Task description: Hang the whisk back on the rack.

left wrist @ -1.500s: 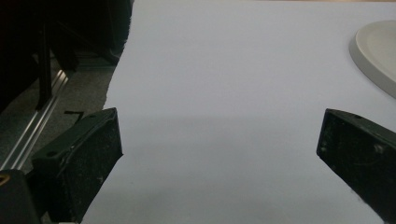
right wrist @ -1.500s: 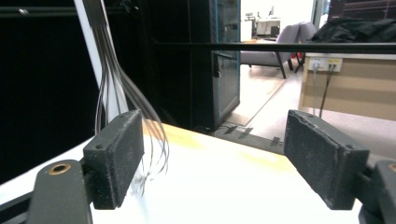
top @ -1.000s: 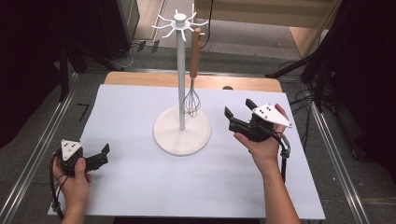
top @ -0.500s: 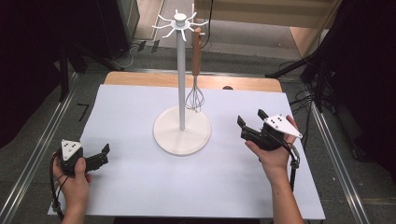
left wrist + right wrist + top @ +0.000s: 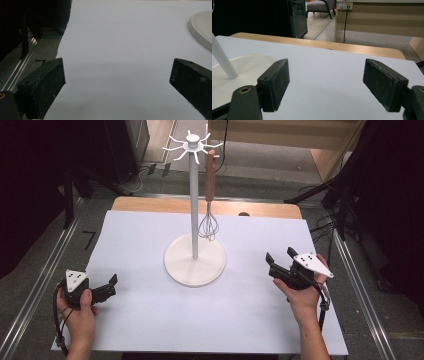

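A sheet [image 5: 150, 320] lies flat on the bench [image 5: 150, 205] and covers most of it; a strip of bench shows behind the sheet at the far side. A stand [image 5: 194, 265] sits on the sheet, near the middle and a bit toward the back. Its pole goes straight up from its round base. A whisk [image 5: 210, 195] hangs from a hook at the top of the stand, on the right side of the pole, above the base. The left gripper [image 5: 107, 287] is at the near left edge of the sheet. The right gripper [image 5: 280, 262] is over the sheet on the right. Both are well apart from the stand.
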`<state>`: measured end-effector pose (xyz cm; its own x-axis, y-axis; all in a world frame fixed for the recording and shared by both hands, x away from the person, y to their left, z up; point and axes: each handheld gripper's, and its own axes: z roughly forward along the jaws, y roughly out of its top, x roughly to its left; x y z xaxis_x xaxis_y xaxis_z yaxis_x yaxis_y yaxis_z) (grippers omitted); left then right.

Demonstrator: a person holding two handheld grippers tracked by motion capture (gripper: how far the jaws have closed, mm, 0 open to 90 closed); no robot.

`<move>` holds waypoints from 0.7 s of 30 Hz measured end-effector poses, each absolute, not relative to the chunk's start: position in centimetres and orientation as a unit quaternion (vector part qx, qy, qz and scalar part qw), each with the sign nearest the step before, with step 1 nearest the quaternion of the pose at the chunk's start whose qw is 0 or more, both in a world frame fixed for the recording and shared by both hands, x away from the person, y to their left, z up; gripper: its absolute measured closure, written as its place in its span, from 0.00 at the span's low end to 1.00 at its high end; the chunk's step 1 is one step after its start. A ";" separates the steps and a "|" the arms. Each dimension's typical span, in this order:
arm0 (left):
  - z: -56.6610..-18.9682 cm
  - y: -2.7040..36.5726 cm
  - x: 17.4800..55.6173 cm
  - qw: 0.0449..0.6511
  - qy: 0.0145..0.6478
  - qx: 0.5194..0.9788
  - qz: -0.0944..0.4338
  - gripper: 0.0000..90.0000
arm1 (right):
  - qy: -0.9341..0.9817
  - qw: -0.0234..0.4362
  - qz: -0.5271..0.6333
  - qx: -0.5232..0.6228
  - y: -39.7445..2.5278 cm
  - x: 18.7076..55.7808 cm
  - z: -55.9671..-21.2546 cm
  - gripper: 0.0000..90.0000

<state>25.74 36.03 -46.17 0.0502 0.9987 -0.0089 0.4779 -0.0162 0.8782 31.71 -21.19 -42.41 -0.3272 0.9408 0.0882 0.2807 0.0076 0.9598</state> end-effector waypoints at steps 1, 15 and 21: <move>-46.2 36.0 25.7 0.372 0.594 0.622 0.349 0.01 | 0.632 0.322 0.511 0.486 -21.5 31.6 -42.6 0.24; -46.2 36.0 25.7 0.372 0.594 0.622 0.350 0.01 | 0.626 0.332 0.490 0.508 -24.1 30.7 -44.4 0.25; -46.2 36.0 25.7 0.372 0.593 0.622 0.350 0.01 | 0.624 0.337 0.477 0.519 -25.5 30.0 -45.4 0.26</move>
<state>25.72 36.01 -46.16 0.0505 0.9987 -0.0055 0.4782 -0.0194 0.8780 30.02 -25.53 -45.44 -0.2345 0.9693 0.0742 0.3255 0.0064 0.9455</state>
